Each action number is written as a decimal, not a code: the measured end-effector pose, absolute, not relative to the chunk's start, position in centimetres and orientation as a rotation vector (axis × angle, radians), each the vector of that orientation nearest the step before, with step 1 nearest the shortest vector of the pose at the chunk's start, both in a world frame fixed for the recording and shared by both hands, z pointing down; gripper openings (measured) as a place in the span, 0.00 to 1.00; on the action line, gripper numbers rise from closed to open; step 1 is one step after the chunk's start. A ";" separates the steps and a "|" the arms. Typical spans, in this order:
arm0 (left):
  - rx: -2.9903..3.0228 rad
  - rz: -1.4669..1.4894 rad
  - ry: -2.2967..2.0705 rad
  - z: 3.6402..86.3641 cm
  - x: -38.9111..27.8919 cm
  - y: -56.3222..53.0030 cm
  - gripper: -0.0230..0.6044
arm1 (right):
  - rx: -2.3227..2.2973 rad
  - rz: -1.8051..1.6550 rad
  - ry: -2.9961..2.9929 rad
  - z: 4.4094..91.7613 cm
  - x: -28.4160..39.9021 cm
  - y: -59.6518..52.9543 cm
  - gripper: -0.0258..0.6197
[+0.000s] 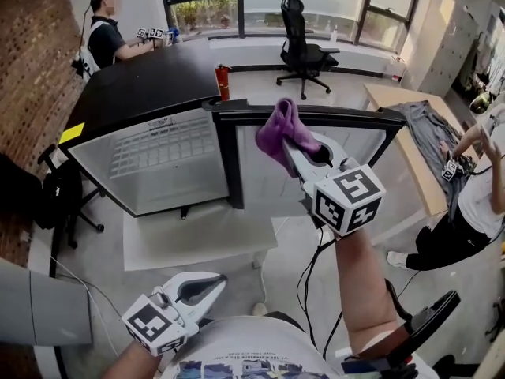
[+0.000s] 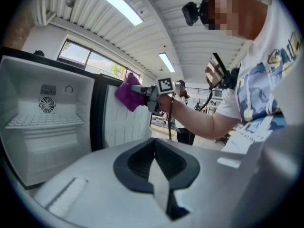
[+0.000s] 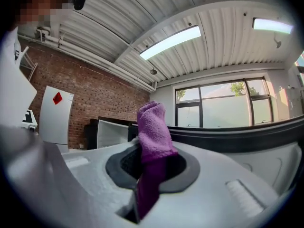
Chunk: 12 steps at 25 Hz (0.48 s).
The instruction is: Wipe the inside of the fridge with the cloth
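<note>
Holding the cloth pinched in the right gripper, a person has it beside the top edge of the open door, outside the fridge. The left gripper hangs low, jaws pressed together on nothing. Wiping looks not yet begun; next the cloth must travel left into the white compartment.

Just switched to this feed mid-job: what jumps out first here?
The purple cloth is clamped in the right gripper, raised by the top edge of the open fridge door. Left of it the white fridge interior stands open, and the left gripper hangs shut and empty near the person's body.
</note>
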<state>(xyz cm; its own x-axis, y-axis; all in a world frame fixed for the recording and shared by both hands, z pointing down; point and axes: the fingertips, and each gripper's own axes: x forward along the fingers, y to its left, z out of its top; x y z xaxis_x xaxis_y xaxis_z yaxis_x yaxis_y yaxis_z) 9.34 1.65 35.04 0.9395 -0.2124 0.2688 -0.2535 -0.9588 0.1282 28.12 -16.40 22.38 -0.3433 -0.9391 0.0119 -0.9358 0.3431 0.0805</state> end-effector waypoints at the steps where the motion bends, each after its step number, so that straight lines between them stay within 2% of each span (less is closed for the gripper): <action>1: 2.945 0.385 -0.341 34.9 9.8 1.5 0.05 | 1.781 -0.087 -2.509 22.5 29.0 -16.3 0.12; 12: 2.991 0.400 -0.210 34.7 13.9 1.4 0.05 | 2.050 -0.033 -2.242 23.4 39.6 -12.9 0.12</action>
<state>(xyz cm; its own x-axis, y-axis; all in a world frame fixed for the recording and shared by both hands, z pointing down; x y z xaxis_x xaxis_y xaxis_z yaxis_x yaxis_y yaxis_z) 13.88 1.44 34.71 0.9555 -0.1212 0.2689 -0.1521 -0.9836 0.0972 39.57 -12.87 23.37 -0.0866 -0.9943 0.0618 -0.9921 0.0918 0.0860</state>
